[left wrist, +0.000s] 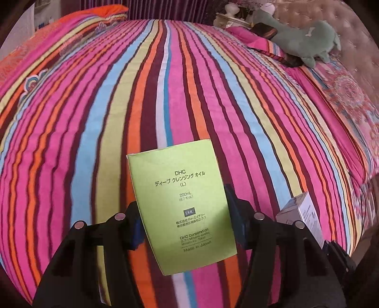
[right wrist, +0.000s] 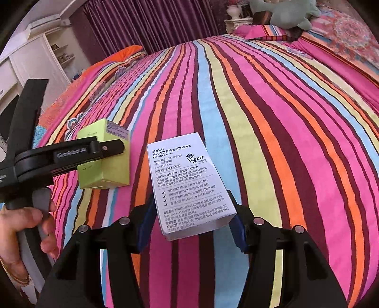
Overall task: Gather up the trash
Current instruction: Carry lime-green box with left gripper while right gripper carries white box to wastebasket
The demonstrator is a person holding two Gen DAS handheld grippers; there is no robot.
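A light green carton (left wrist: 182, 203) with Japanese print stands upright between the jaws of my left gripper (left wrist: 183, 213), whose blue pads press on its two sides. It hangs above the striped bedspread (left wrist: 165, 94). My right gripper (right wrist: 191, 208) is shut on a white carton (right wrist: 187, 187) with Korean print and a Vegan logo, also held over the bed. In the right wrist view the left gripper (right wrist: 104, 151) shows side-on at the left, clamping the green carton (right wrist: 106, 170), with a hand (right wrist: 23, 225) on its handle. The white carton's corner (left wrist: 300, 210) shows at the lower right of the left wrist view.
The bed's striped cover (right wrist: 260, 118) fills both views. A green plush toy (left wrist: 305, 38) lies by the tufted headboard (left wrist: 331, 19) and a patterned pillow (left wrist: 343, 94). Purple curtains (right wrist: 142, 23) and white shelving (right wrist: 35, 59) stand beyond the bed.
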